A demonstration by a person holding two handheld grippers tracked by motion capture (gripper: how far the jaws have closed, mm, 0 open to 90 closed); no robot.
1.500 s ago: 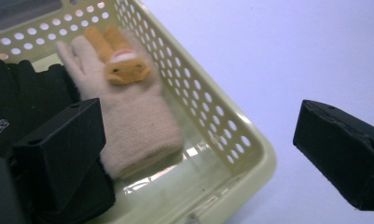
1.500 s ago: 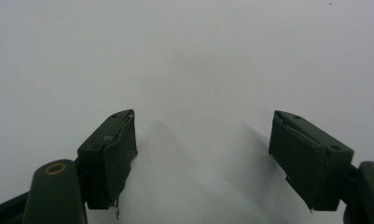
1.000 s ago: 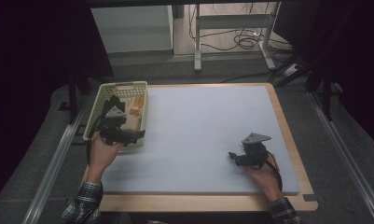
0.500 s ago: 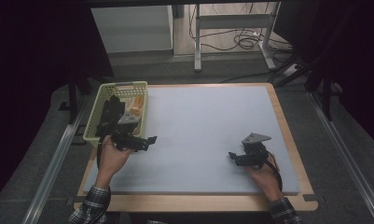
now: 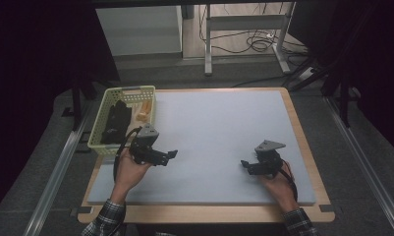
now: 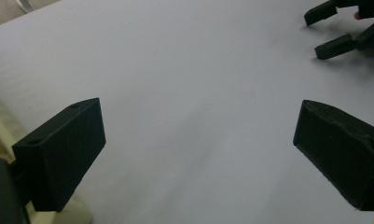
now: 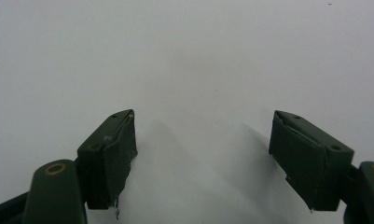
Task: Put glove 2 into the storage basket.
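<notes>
The fingers (image 6: pixel 63 154) of the left gripper (image 5: pixel 171 154) are standing wide apart and are holding nothing, with only bare grey mat showing between them in the left gripper view. That gripper is hovering over the left part of the surface (image 5: pixel 224 128), just off the near right corner of the basket (image 5: pixel 97 129), and its fingers are pointing toward the right edge. A hand (image 5: pixel 128 169) is gripping it from the near side, with a plaid sleeve (image 5: pixel 106 221) coming up over the near edge. The right gripper (image 5: pixel 244 166) is likewise spreading its fingers (image 7: pixel 107 154) wide over empty mat and is clasping nothing. It is sitting low near the near right corner of the surface, its fingers pointing toward the left edge, well apart from the left gripper, and it is showing at the top right of the left gripper view (image 6: pixel 334 28). The pale green basket is resting at the far left corner of the surface, touching the left edge, and is holding a dark object (image 5: pixel 115 122) along its left side and an orange-tan piece (image 5: pixel 144 110) by its right wall.
</notes>
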